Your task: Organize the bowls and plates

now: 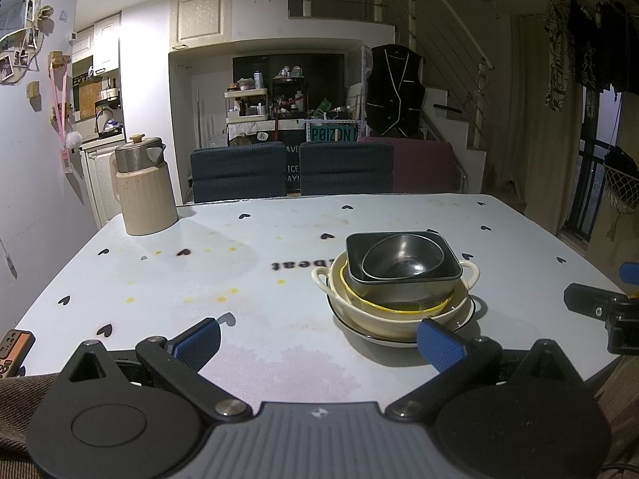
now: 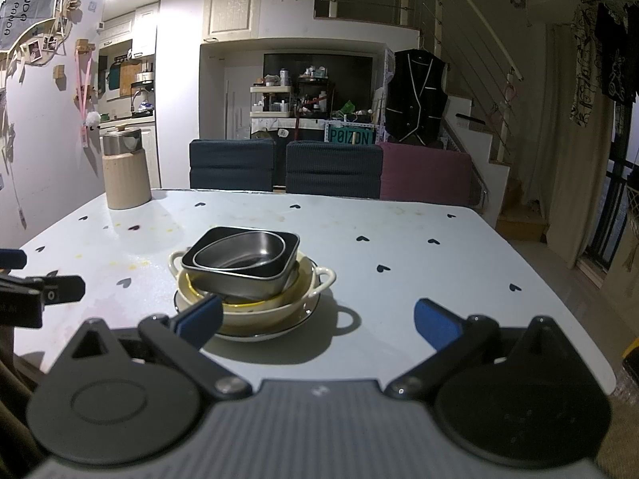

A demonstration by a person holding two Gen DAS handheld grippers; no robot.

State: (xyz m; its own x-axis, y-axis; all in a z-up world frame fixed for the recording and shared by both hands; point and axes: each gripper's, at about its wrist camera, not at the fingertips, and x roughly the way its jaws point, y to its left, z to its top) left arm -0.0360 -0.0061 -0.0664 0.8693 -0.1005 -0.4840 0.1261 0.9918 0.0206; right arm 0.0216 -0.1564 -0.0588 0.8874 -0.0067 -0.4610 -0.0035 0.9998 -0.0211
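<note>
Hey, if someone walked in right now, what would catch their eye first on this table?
The stack of dishes near the table's middle: a dark round bowl nested in a dark square bowl, inside a cream two-handled dish on a black-rimmed plate. Next, the beige jug with a metal lid at the far left corner. Both grippers, left gripper and right gripper, are open and empty.

sign [image 2: 350, 136]: "POIZON" | tablecloth [image 1: 159, 279]: "beat", upside-down, partly hidden | wall cloth [image 2: 16, 20]: "panda"
</note>
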